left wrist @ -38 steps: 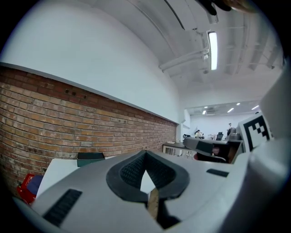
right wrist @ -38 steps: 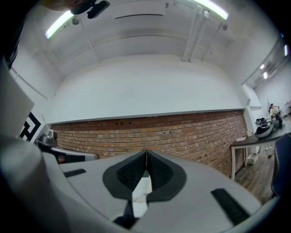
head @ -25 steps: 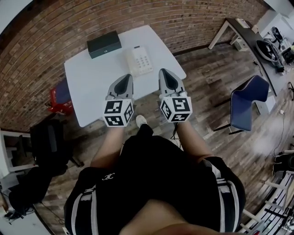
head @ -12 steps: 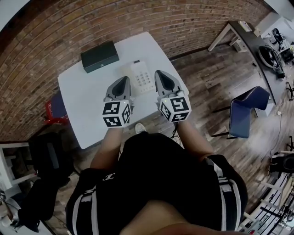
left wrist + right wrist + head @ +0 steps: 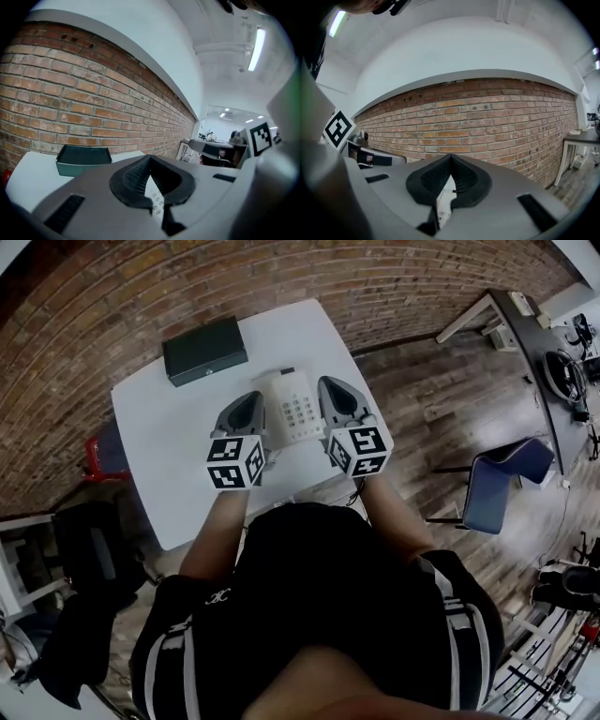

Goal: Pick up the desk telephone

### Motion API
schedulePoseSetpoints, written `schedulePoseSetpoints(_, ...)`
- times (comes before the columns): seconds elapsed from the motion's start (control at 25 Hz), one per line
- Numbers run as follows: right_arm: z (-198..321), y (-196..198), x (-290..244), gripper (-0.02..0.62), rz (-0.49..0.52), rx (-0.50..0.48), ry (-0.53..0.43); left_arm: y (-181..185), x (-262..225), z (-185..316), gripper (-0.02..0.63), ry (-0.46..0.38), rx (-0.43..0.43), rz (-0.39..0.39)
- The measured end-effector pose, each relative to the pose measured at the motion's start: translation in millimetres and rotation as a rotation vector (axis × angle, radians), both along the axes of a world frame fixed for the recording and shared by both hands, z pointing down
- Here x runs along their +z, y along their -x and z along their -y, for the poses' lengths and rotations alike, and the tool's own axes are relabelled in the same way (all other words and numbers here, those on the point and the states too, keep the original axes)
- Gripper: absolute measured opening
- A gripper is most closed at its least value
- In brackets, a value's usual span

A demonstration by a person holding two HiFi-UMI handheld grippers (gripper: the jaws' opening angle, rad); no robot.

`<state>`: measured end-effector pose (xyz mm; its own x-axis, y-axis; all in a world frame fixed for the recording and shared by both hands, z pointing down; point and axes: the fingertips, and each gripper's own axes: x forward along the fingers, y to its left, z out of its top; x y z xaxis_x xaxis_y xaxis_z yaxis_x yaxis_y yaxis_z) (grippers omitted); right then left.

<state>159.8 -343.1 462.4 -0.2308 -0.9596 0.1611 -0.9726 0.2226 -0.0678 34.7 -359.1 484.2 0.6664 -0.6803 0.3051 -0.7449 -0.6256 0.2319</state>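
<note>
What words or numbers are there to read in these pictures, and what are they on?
None can be read.
White desk telephone: keypad numbers too small to read.
Dark green rectangular box: any print too small to tell.
Left gripper and right gripper: marker cubes bear black-and-white square patterns, not letters.
Person's black top: small white emblem, too blurred to read.

Grey left gripper (image 5: 251, 397), grey right gripper (image 5: 330, 383), black-white marker cubes (image 5: 234, 461) (image 5: 360, 450), black top (image 5: 319, 596), striped sleeves (image 5: 464, 638)
</note>
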Motion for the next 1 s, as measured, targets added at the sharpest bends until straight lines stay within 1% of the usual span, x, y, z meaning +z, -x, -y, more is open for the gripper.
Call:
schedulePoseSetpoints(0.32,27,-15,52,-0.002,0.014,-0.037,0.127,8,51,15,0.002,0.152,-0.066,0.028)
schedulePoseSetpoints(0.4,34,-14,67,0.0,0.016,-0.07,0.166,9,65,16,0.002,0.206,-0.085,0.014)
schedulePoseSetpoints(0.52,44,-13,87,0.002,0.053,-0.135,0.22,5,86,19,0.011,0.314,-0.085,-0.055)
schedulePoseSetpoints(0.56,46,-13,94,0.019,0.071,-0.159,0.245,2,92,19,0.049,0.349,-0.077,-0.085)
schedulePoseSetpoints(0.64,51,-12,110,0.112,0.096,-0.208,0.301,0,103,20,0.196,0.408,-0.074,-0.138)
schedulePoseSetpoints(0.72,55,-12,126,0.138,0.105,-0.239,0.354,2,114,20,0.258,0.449,-0.087,-0.162)
schedulePoseSetpoints(0.88,58,-18,154,0.184,0.146,-0.265,0.442,0,139,21,0.302,0.511,-0.085,-0.171)
schedulePoseSetpoints(1.0,62,-22,170,0.193,0.183,-0.274,0.493,-3,149,25,0.31,0.557,-0.087,-0.237)
